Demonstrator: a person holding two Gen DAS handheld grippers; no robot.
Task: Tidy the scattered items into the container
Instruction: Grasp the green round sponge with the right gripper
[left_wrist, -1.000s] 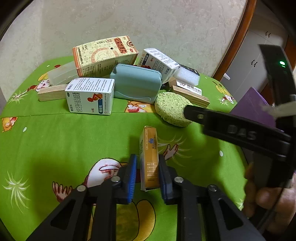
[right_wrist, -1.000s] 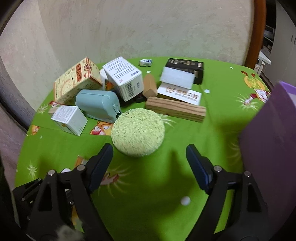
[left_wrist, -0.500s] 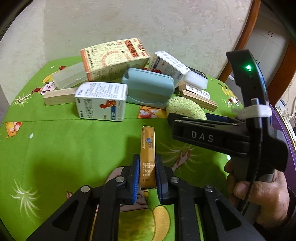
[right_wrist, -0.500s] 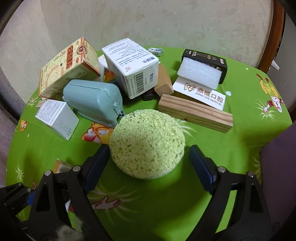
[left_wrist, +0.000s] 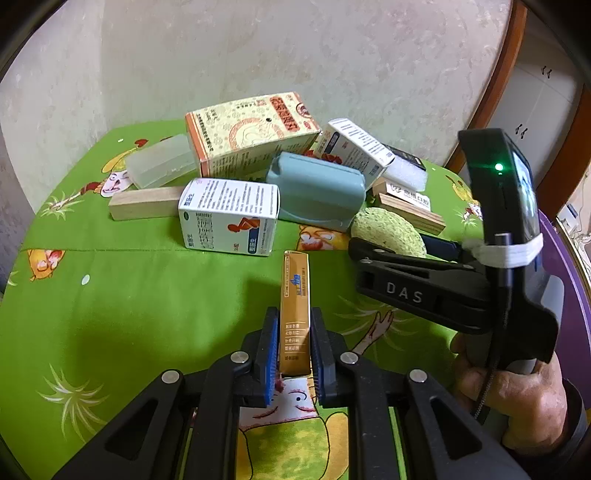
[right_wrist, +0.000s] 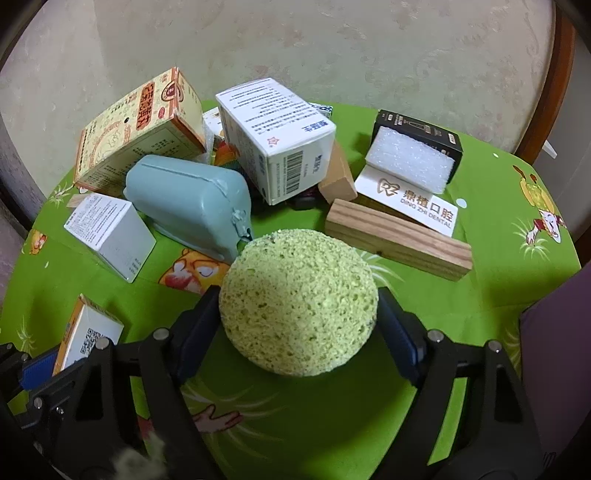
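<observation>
Left tool (left_wrist: 293, 354) clamped on slim orange box (left_wrist: 294, 306); right tool (right_wrist: 297, 325) closing around green sponge (right_wrist: 299, 306)

A: Where does the left wrist view look from?
B: Low over the green tablecloth (left_wrist: 129, 295), along its own fingers (left_wrist: 271, 354), angled down toward the wall; the right gripper (left_wrist: 373, 245) crosses its right side.
A: And the right wrist view?
B: Closer in, tilted down over the round green sponge (right_wrist: 299, 306).
A: What do they share?
B: The sponge (left_wrist: 388, 230), the blue-grey case (left_wrist: 317, 188) (right_wrist: 188, 203) and the boxes behind.
</observation>
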